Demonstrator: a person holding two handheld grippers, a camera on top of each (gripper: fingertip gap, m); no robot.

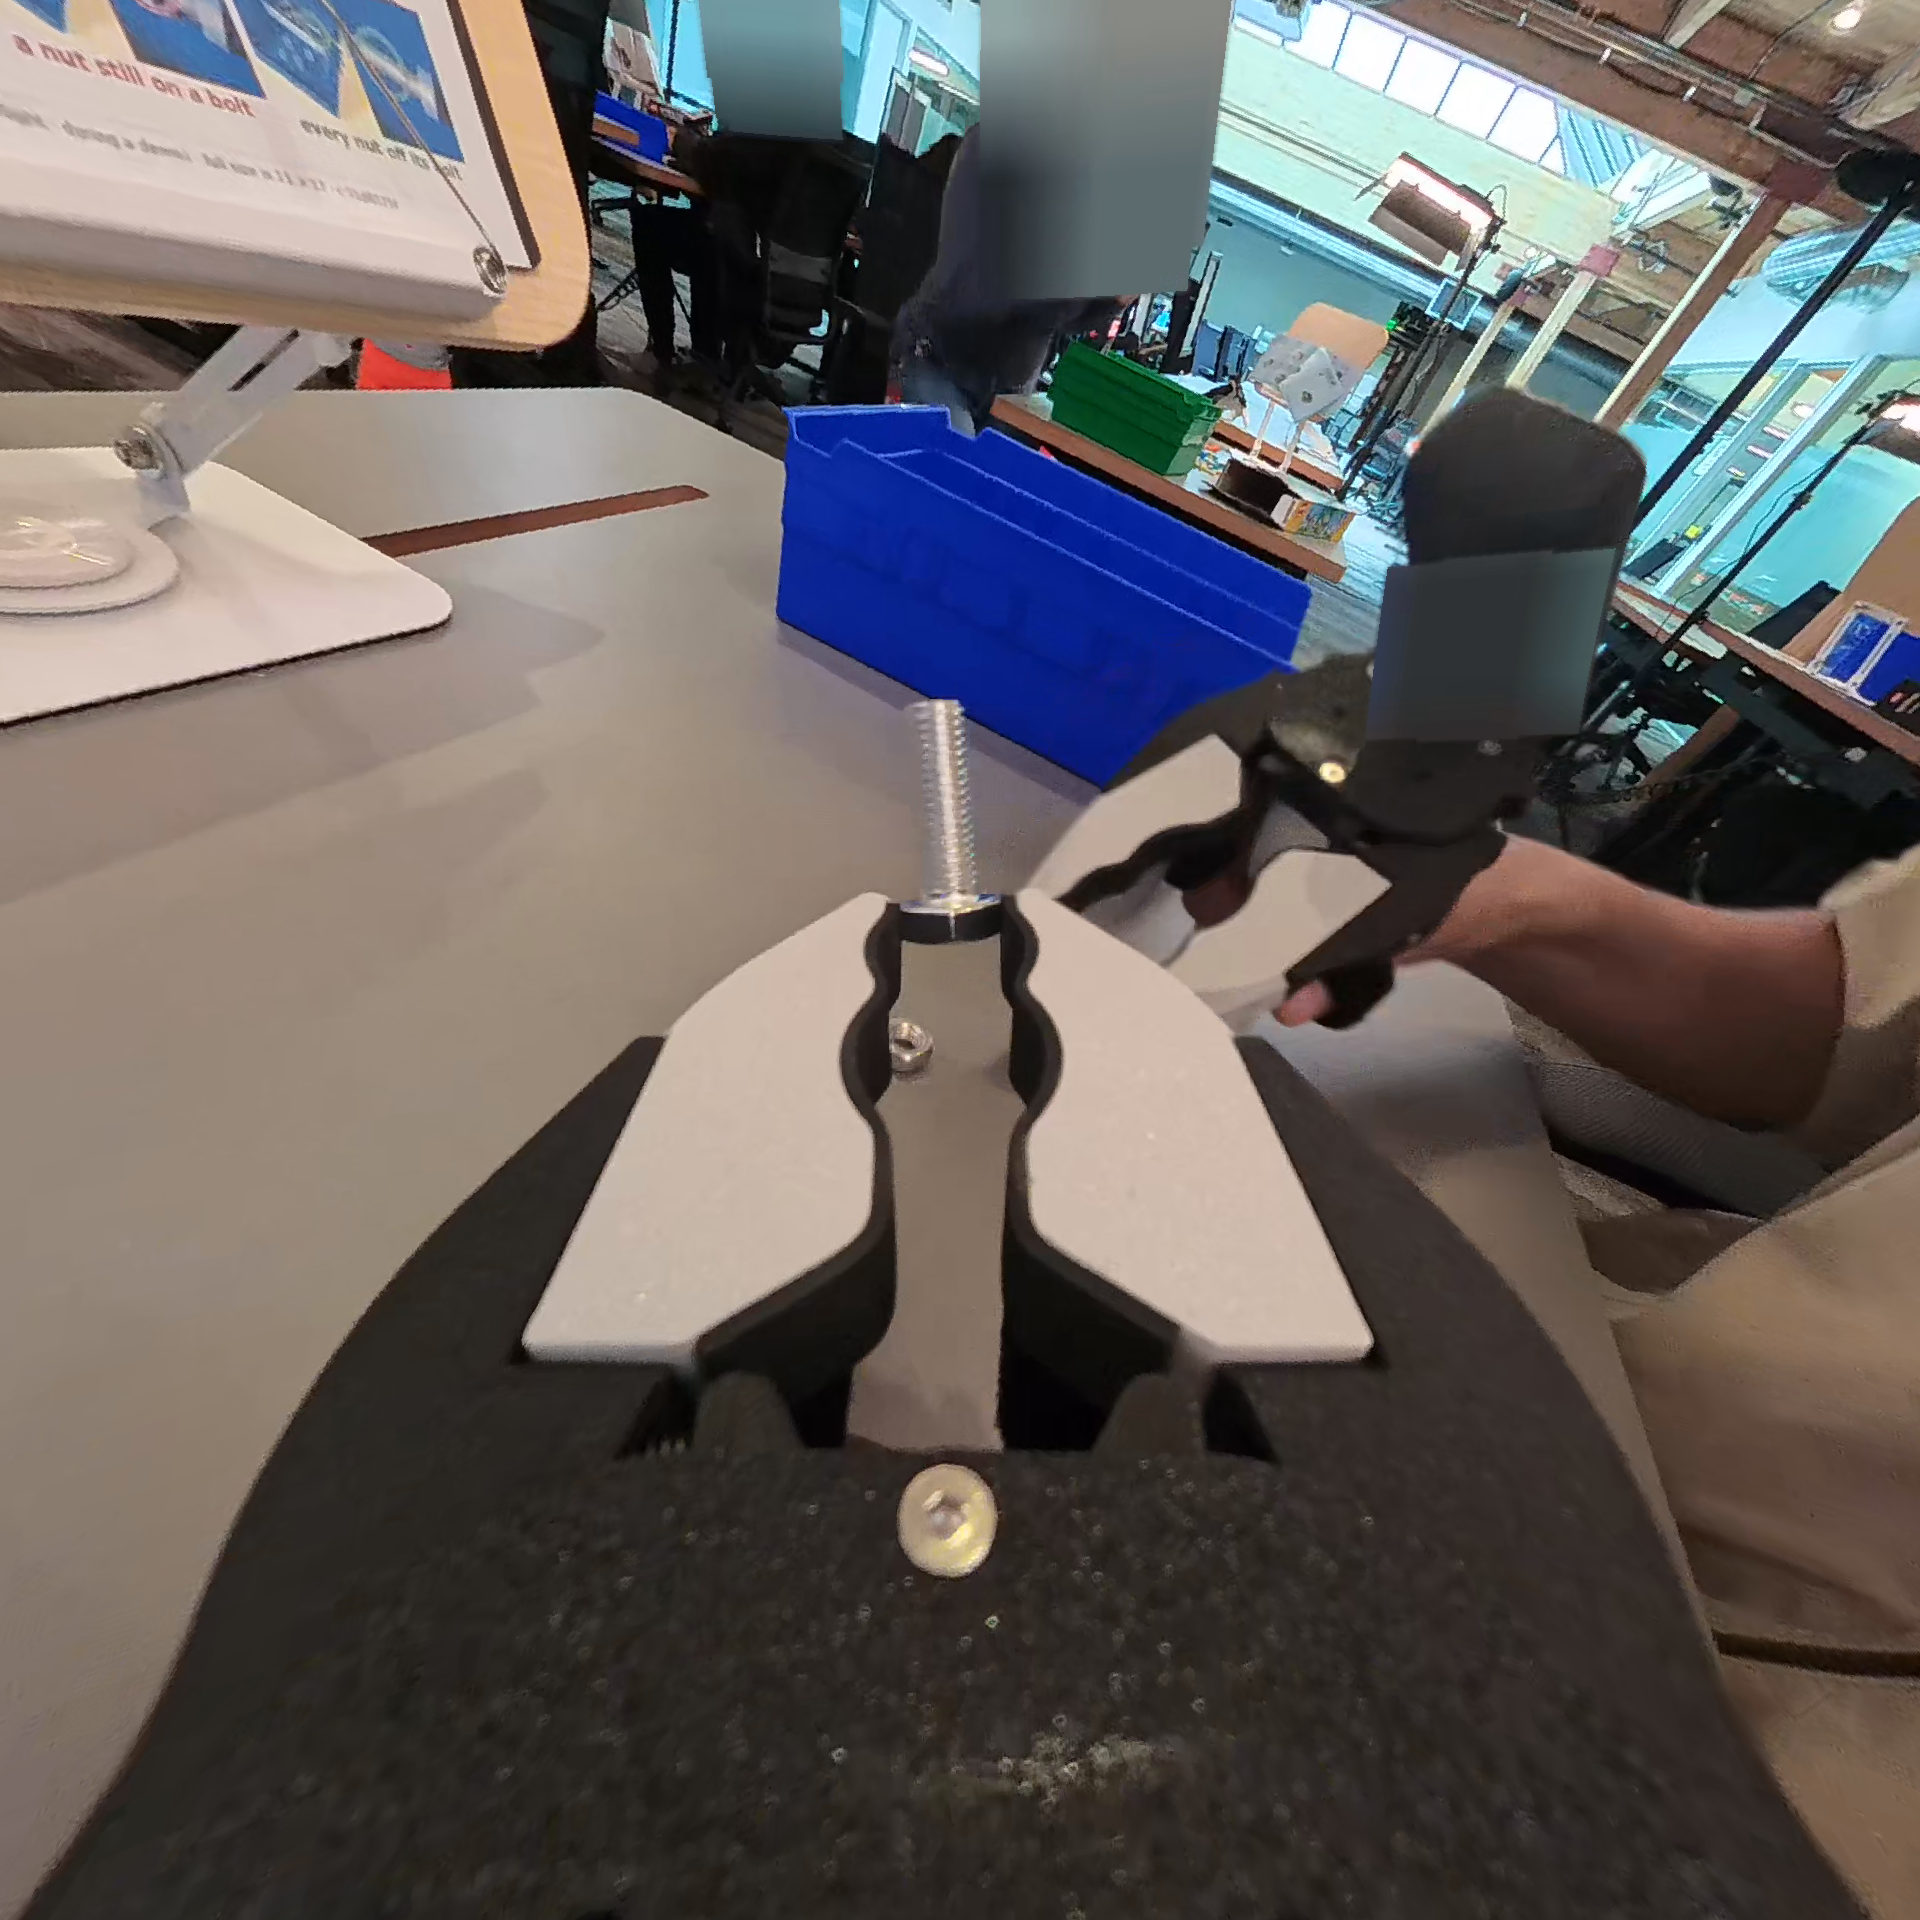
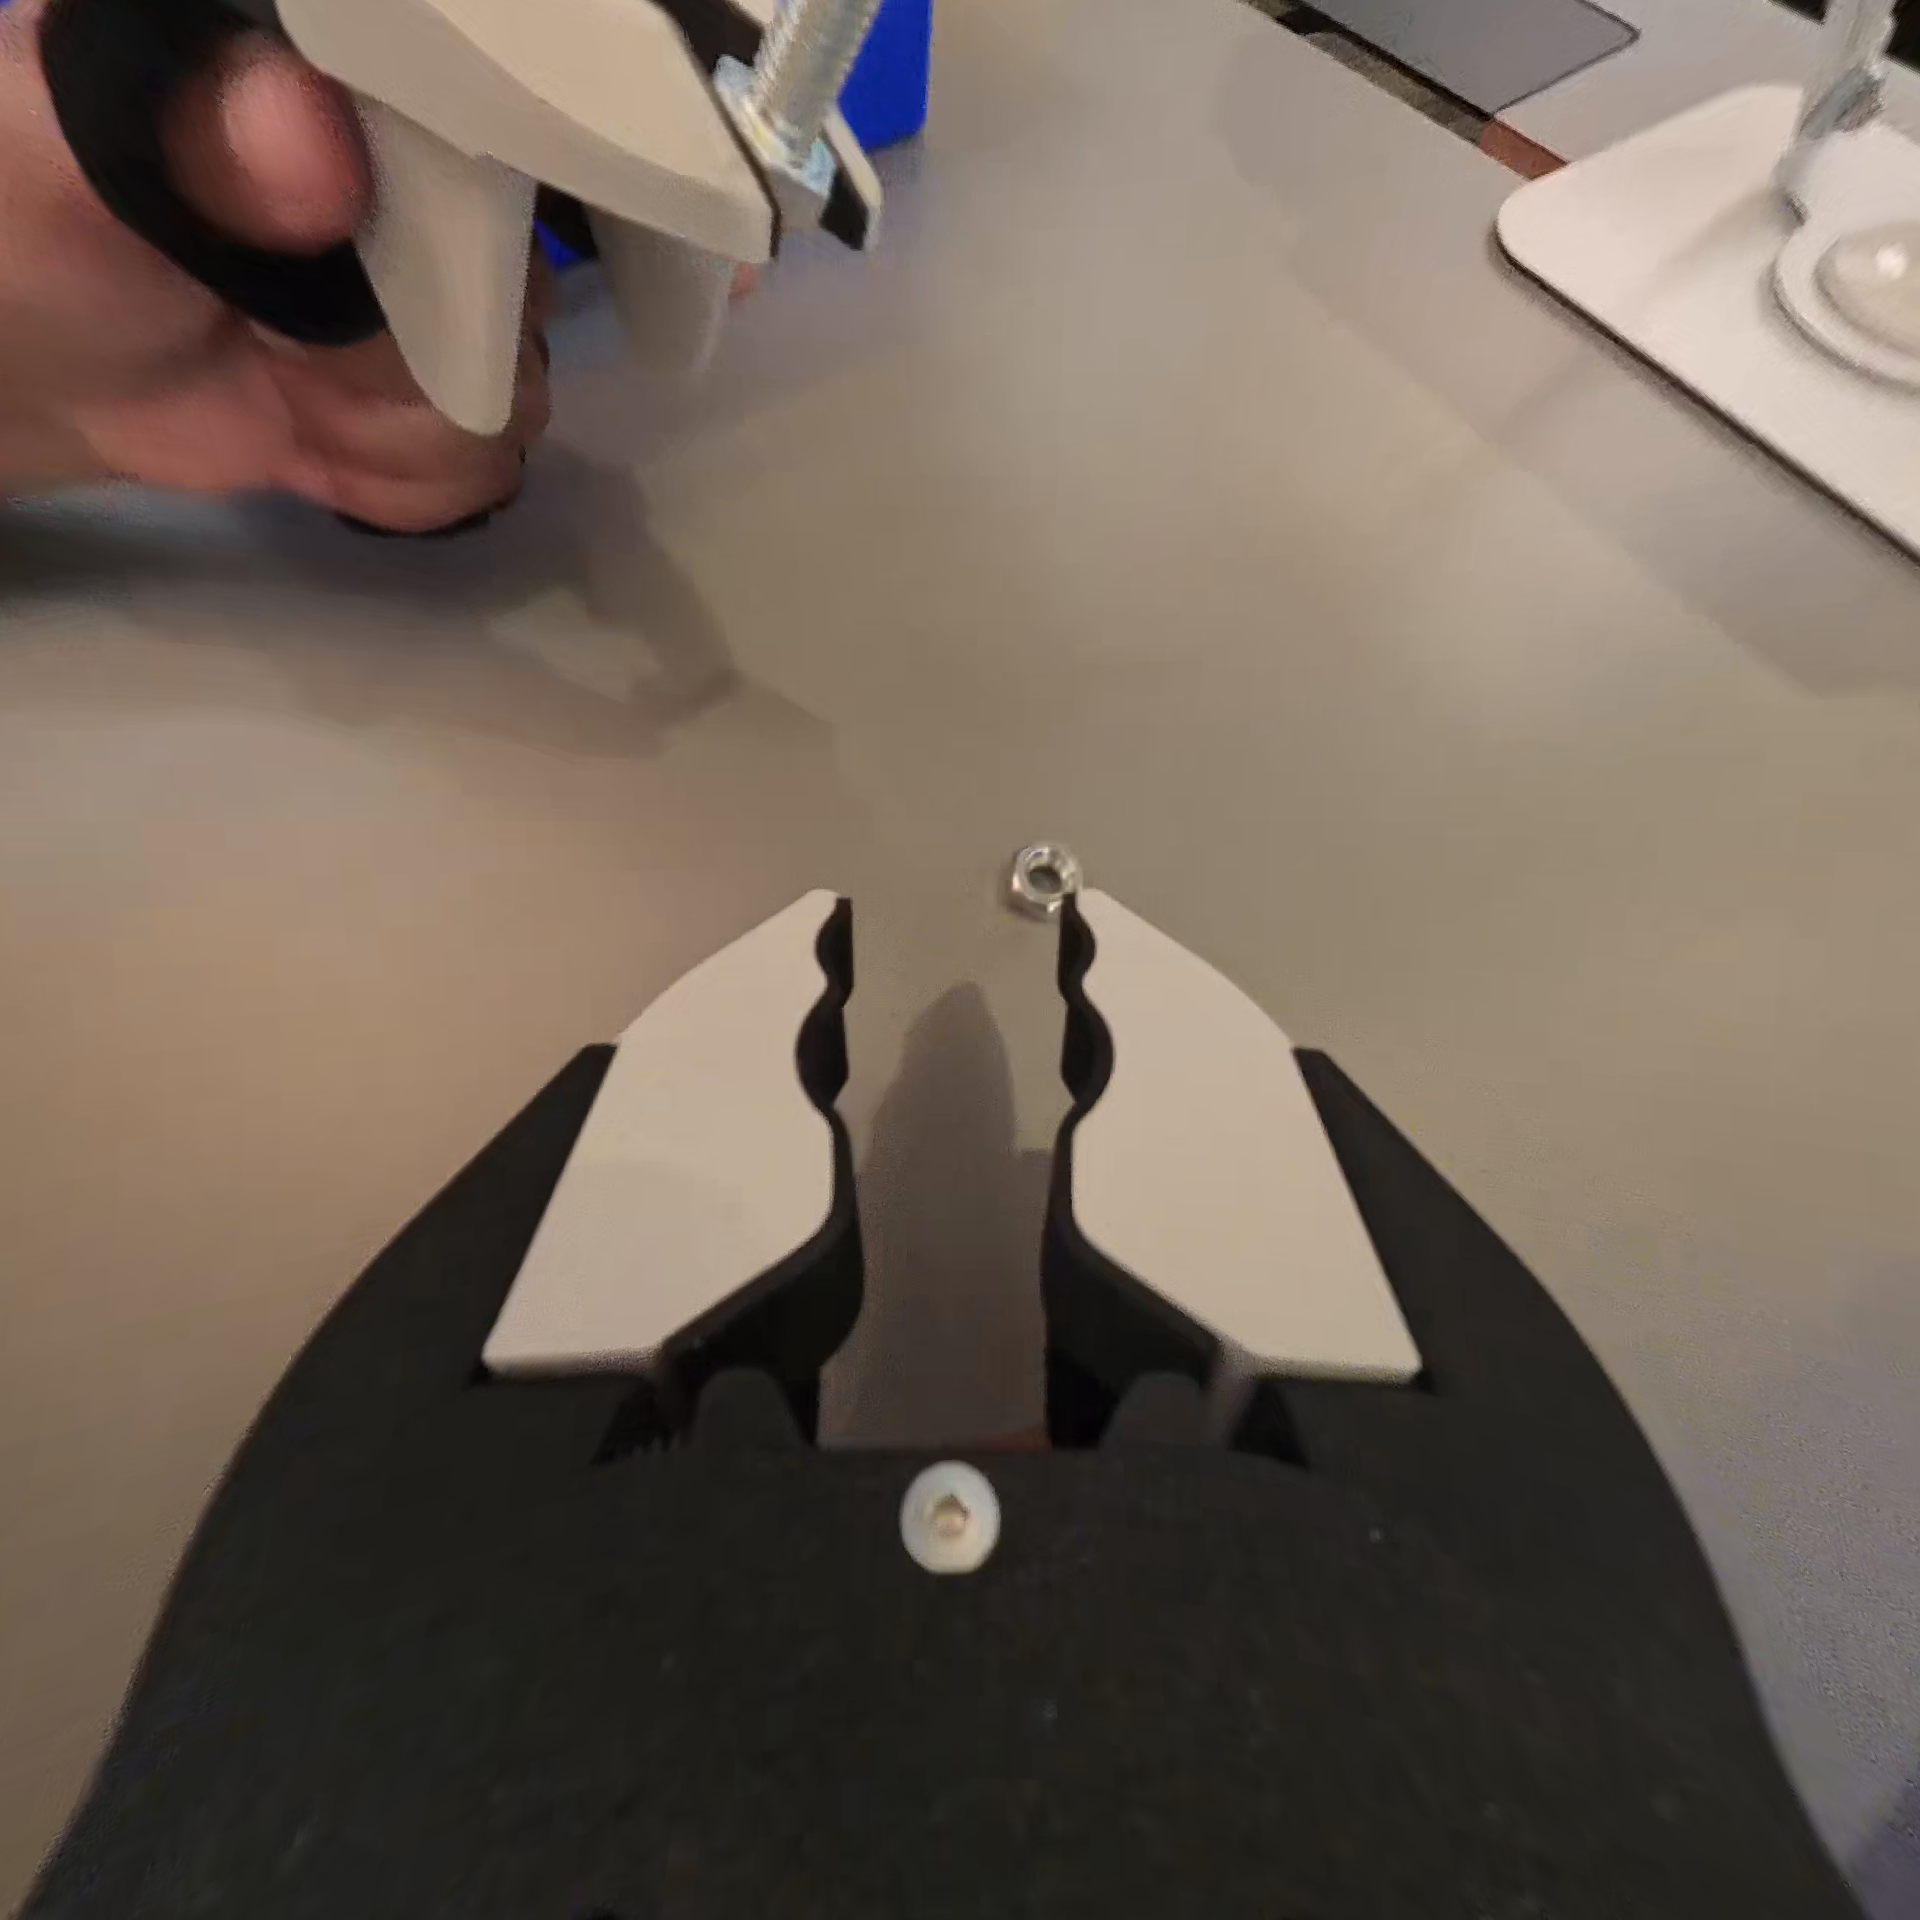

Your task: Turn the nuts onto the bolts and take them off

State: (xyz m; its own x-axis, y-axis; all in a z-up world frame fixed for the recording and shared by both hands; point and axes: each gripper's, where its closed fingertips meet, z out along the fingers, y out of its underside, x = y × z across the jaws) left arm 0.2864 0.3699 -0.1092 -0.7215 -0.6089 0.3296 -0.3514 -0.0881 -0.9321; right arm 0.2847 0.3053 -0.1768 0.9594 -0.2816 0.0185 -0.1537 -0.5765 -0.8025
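Note:
My left gripper (image 1: 948,920) is shut on the head of a silver bolt (image 1: 943,800) and holds it upright, threads pointing up, above the grey table (image 1: 312,935). The bolt also shows in the right wrist view (image 2: 805,78), clamped in the left gripper (image 2: 800,197) at the top left. A small silver nut (image 2: 1042,879) lies flat on the table just beyond my right gripper's right fingertip. It also shows in the left wrist view (image 1: 910,1042), on the table below the fingers. My right gripper (image 2: 956,914) is open and empty, low over the table.
A blue bin (image 1: 1039,582) stands on the table behind the bolt. A white stand base (image 1: 208,592) carrying a tilted instruction board (image 1: 260,156) sits at the left; it also shows in the right wrist view (image 2: 1714,312). A person's forearm (image 1: 1610,987) reaches in from the right. Tip to tip, the grippers are about 10 cm apart.

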